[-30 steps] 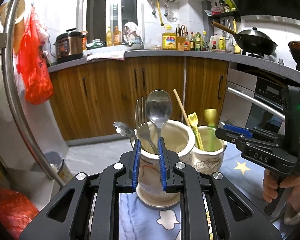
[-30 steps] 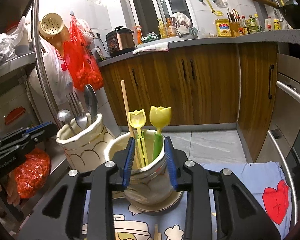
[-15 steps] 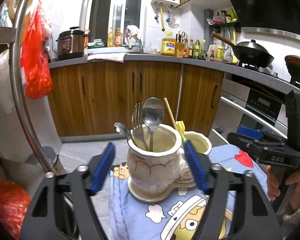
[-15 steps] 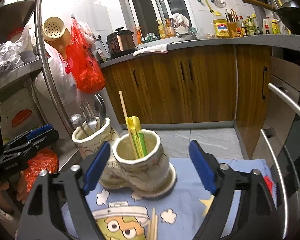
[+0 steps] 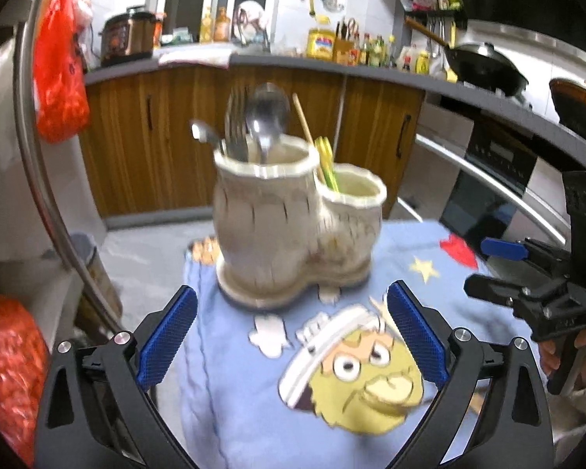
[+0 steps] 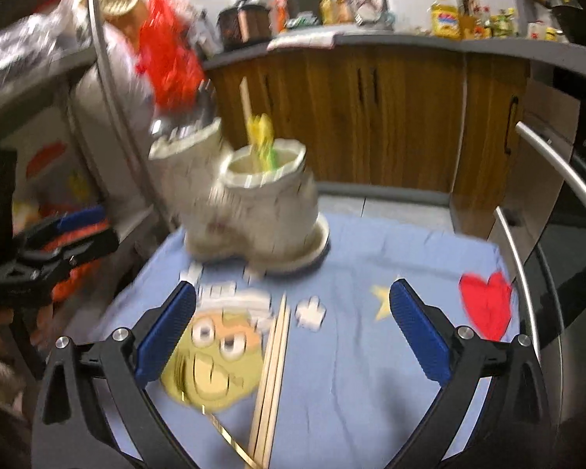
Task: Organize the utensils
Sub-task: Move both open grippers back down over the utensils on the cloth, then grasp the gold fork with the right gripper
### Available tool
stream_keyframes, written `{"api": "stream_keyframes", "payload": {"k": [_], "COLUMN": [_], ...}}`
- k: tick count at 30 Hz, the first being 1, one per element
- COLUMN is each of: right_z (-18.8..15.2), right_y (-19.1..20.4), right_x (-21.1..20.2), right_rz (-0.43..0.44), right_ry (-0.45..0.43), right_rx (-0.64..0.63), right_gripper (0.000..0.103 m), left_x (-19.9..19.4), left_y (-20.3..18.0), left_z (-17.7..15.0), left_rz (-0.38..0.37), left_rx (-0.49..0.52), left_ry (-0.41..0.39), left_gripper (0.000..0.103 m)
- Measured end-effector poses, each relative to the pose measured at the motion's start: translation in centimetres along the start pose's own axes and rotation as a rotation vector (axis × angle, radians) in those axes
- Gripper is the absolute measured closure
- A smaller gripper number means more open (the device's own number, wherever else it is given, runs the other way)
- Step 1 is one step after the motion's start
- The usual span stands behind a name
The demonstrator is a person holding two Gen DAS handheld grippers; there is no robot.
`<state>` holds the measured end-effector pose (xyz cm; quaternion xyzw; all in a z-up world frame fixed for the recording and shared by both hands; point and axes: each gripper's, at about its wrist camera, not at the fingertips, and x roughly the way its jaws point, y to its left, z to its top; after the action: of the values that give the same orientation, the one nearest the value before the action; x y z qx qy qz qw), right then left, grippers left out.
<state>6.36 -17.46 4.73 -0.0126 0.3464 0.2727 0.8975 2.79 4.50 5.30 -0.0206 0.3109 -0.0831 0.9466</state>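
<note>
Mostly done: metal cutlery (image 5: 254,125) and plastic pieces (image 6: 262,136) standing in holder (image 5: 293,226). Left: chopsticks (image 6: 273,371) at lower centre. Both grippers (image 5: 291,336) (image 6: 293,336) just opened wide, empty.

Left wrist view: two-compartment holder (image 5: 293,226) at centre on the cloth (image 5: 234,391); fork (image 5: 235,125) and spoon (image 5: 268,117) in its left compartment. Right wrist view: chopsticks (image 6: 273,375) on the cloth at lower centre, below the holder.

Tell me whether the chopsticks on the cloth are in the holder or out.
Out. The chopsticks lie flat on the cloth, in front of the holder, between the right gripper fingers, untouched.
</note>
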Motion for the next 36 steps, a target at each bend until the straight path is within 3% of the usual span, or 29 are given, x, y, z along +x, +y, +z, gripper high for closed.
{"api": "stream_keyframes", "payload": {"k": [10, 20, 25, 30, 36], "right_z": [-4.4, -6.7, -7.1, -7.1, -5.3], "right_y": [2.2, 7.9, 9.3, 9.5, 7.7], "right_x": [0.6, 2.7, 4.2, 4.9, 3.1], "right_rz": [0.078, 0.138, 0.146, 0.133, 0.113], "right_ry": [0.143, 0.257, 0.289, 0.295, 0.211], "right_rx": [-0.064, -0.318, -0.366, -0.399, -0.333], "right_gripper": [0.006, 0.053, 0.069, 0.091, 0.095], "left_x": [0.1, -0.5, -0.5, -0.5, -0.2], "left_y": [1.3, 2.1, 1.9, 1.6, 0.8], "left_z": [-3.6, -4.2, -4.4, -4.4, -4.3], "left_rz": [0.013, 0.021, 0.013, 0.007, -0.018], "left_rx": [-0.036, -0.049, -0.048, -0.043, -0.034], "left_ry": [0.085, 0.087, 0.094, 0.090, 0.106], "left_gripper": [0.006, 0.006, 0.006, 0.006, 0.006]}}
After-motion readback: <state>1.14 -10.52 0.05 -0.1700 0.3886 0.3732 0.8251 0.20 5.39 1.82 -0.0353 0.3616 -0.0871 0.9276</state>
